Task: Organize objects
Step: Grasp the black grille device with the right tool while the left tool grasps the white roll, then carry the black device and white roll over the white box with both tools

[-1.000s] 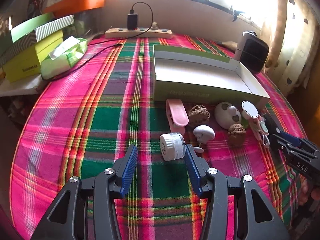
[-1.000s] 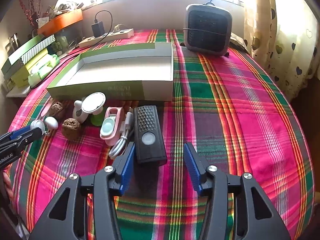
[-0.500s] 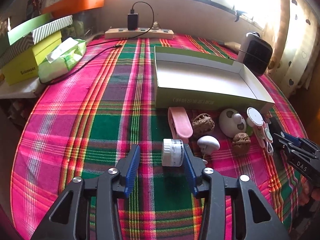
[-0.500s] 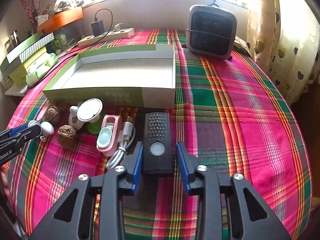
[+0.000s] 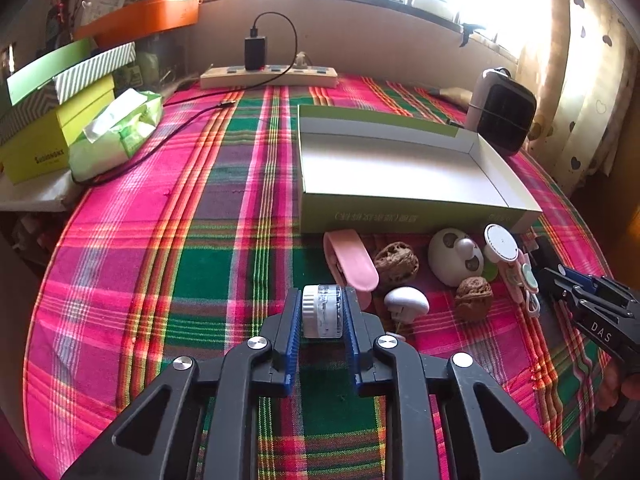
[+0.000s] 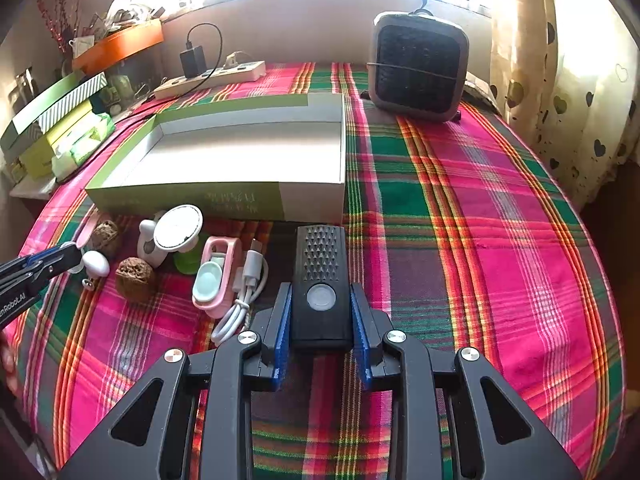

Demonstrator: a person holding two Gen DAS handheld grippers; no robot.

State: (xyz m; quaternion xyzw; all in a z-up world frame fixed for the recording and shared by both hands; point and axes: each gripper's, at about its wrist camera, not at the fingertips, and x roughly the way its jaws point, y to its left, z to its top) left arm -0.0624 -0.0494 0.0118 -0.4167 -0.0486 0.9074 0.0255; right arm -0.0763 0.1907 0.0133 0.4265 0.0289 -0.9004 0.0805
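A small clear jar with a white lid (image 5: 322, 316) lies on its side on the plaid cloth. My left gripper (image 5: 322, 296) is closing on it, blue pads pressed against lid and base. My right gripper (image 6: 320, 288) is shut on the near end of a flat black device with a round button (image 6: 320, 256). The open green-and-white box (image 5: 400, 216) stands just behind. Along its front lie a pink clip (image 5: 350, 260), two walnuts (image 5: 396, 260), a white mushroom-shaped piece (image 5: 406, 300), a white egg-shaped toy (image 5: 452, 256), a white disc (image 6: 178, 226), a pink case (image 6: 216, 276) and a white cable (image 6: 244, 292).
A dark square heater (image 6: 418, 66) stands at the back right of the table. A power strip with a plugged charger (image 5: 268, 76) lies along the far wall. A tissue pack (image 5: 116, 132) and stacked boxes (image 5: 40, 148) sit at the left edge. A curtain hangs at the right.
My left gripper went from wide open to shut on the jar, now lying straight between the pads. My right gripper moved forward a little and shut on the black device.
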